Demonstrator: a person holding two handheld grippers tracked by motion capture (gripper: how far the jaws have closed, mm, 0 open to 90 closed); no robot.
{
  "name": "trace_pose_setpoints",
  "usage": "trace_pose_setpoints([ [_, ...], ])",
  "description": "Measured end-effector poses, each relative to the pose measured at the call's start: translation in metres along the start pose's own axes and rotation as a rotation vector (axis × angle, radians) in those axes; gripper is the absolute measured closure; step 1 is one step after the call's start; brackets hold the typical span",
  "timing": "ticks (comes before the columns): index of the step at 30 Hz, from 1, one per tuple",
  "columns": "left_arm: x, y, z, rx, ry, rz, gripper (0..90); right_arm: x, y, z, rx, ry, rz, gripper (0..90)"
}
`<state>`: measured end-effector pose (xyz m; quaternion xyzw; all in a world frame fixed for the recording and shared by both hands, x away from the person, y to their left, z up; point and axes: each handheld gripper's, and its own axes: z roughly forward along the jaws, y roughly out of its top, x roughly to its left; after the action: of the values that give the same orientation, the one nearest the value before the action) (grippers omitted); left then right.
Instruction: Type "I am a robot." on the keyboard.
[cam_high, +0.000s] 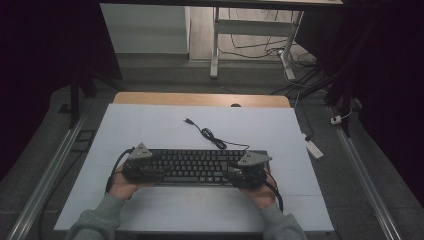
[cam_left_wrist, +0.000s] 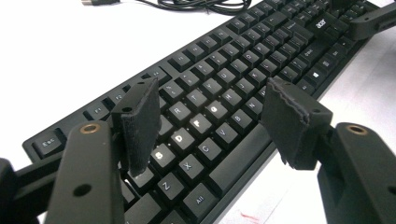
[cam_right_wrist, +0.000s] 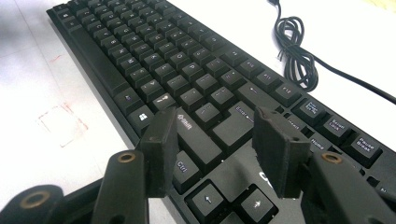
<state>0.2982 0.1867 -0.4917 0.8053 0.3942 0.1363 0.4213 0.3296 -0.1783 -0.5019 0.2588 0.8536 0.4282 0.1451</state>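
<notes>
Black Acer keyboard (cam_high: 197, 166) lying flat near the table's (cam_high: 165, 127) front edge, long axis left to right, cable (cam_high: 212, 136) trailing away behind, left hand-held gripper (cam_left_wrist: 212, 121) and right hand-held gripper (cam_right_wrist: 217, 149) both gaping over its ends, gripping nothing

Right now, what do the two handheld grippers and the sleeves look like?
Both the left gripper and right gripper are black, each topped by a grey three-cornered plate and trailing a black cable. Jaws are black bars with brass-ringed holes and dark padded fingertips. Sleeves are grey-green.
</notes>
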Motion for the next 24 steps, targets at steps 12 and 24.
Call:
trace_pose_setpoints([
  [12,0.012,-0.003,-0.003,0.014,0.054,-0.05,40.4,0.0,0.0,0.0,0.0,0.0,0.001,50.4],
  [24,0.022,-0.008,-0.002,0.056,0.087,-0.042,56.8,0.0,-0.001,0.001,0.002,0.0,0.004,50.4],
])
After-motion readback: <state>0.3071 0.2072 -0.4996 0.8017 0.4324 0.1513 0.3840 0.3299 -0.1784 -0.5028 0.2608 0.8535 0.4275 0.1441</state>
